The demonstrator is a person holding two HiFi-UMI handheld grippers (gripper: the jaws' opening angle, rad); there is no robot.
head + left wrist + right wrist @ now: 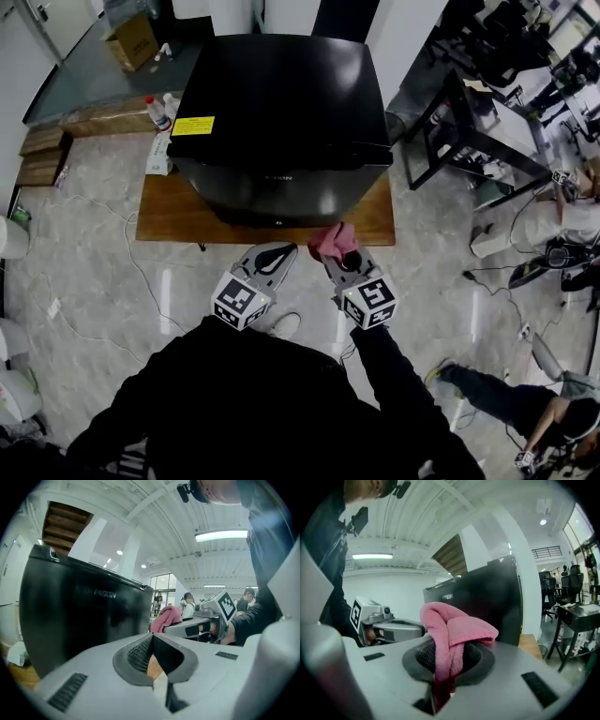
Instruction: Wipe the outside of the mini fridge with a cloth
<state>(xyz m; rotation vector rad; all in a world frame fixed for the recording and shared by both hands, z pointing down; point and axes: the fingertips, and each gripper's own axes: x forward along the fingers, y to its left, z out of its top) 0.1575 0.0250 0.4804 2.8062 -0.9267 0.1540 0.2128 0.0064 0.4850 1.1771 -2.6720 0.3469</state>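
Soft floppy cloth sits pinched at its bunched middle in the right tool, probably a decent hold for wiping the rigid glossy mini fridge; left tool closed, empty.

pink cloth, black mini fridge, yellow label

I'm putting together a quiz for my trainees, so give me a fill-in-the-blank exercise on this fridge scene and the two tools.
The right tool is shut on a ____ cloth.
The left tool is shut and holds ____.
The black mini fridge stands on a low ____ platform.
The sticker on the fridge's top is ____.
Missing words: pink; nothing; wooden; yellow.
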